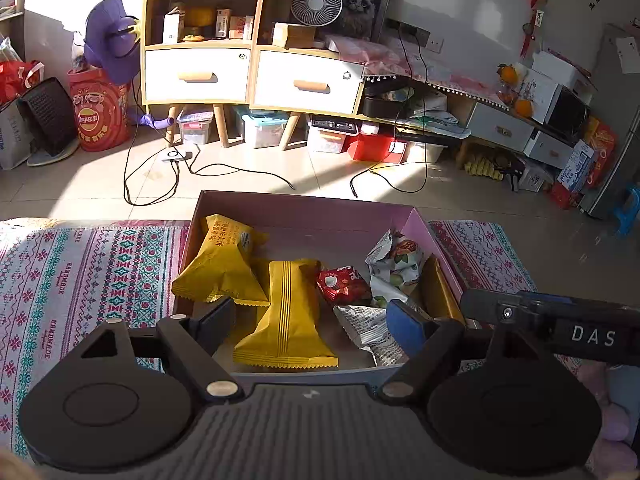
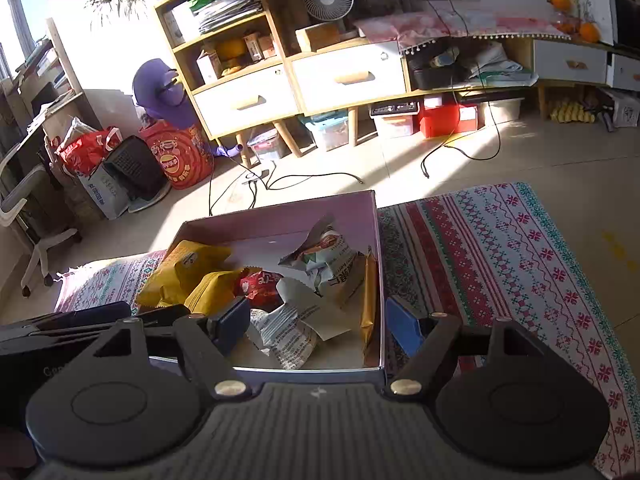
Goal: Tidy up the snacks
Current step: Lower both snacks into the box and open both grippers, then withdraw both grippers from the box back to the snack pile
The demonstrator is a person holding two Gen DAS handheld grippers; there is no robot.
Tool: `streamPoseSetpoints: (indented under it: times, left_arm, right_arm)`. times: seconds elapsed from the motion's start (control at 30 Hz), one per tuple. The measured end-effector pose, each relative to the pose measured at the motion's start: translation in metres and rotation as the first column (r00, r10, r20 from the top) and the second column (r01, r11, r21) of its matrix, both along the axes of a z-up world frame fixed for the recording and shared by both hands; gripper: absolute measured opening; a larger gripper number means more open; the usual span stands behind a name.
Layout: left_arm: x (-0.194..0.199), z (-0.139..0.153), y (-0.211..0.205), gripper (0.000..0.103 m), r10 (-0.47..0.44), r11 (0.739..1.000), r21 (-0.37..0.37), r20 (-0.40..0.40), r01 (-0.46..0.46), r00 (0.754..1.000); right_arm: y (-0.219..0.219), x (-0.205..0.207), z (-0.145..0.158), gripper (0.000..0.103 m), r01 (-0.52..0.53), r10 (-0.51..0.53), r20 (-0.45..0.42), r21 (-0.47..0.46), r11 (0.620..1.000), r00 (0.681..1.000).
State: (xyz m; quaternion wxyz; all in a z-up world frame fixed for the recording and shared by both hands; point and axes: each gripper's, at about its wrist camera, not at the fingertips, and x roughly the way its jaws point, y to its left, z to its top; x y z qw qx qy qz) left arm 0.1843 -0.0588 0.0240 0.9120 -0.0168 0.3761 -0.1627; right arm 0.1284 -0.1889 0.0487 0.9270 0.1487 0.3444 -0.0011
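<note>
Left gripper (image 1: 316,324) sits wide open over the near wall of the pink box (image 1: 304,206), nothing between the pads; right gripper (image 2: 320,326) is spread too, empty, its right pad (image 2: 404,328) outside the box's right wall and the other inside. Snacks are all in the box: yellow packet (image 1: 286,320) right under the left jaws, second yellow packet (image 1: 224,264) at the left wall, red packet (image 1: 342,284) mid-box, white crinkled packets (image 2: 288,332) under the right gripper. Risks as I see them: right gripper straddles the wall, so closing or dropping there would likely pinch cardboard and drag the box across the patterned cloth (image 2: 520,256); both tools share the near edge almost touching, so a sideways move could knock them together. Room: cloth on both sides looks free, far edge of it drops to bare floor (image 1: 100,184) with cables (image 1: 168,184), so best keep the box off that edge
</note>
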Motion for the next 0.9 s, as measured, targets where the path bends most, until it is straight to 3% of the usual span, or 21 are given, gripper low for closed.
streamPoseSetpoints:
  times: [0.53, 0.9]
  left_arm:
    - [-0.054, 0.007, 0.035, 0.096, -0.015, 0.999, 0.050, -0.009, 0.016, 1.000]
    - [-0.086, -0.011, 0.055, 0.100, -0.034, 0.998, 0.052, -0.058, 0.037, 0.998]
  right_arm:
    - [0.013, -0.051, 0.009, 0.091, -0.037, 0.036, -0.017, -0.030, 0.999, 0.999]
    - [0.018, -0.076, -0.008, 0.096, -0.064, 0.062, -0.041, -0.066, 0.996, 0.997]
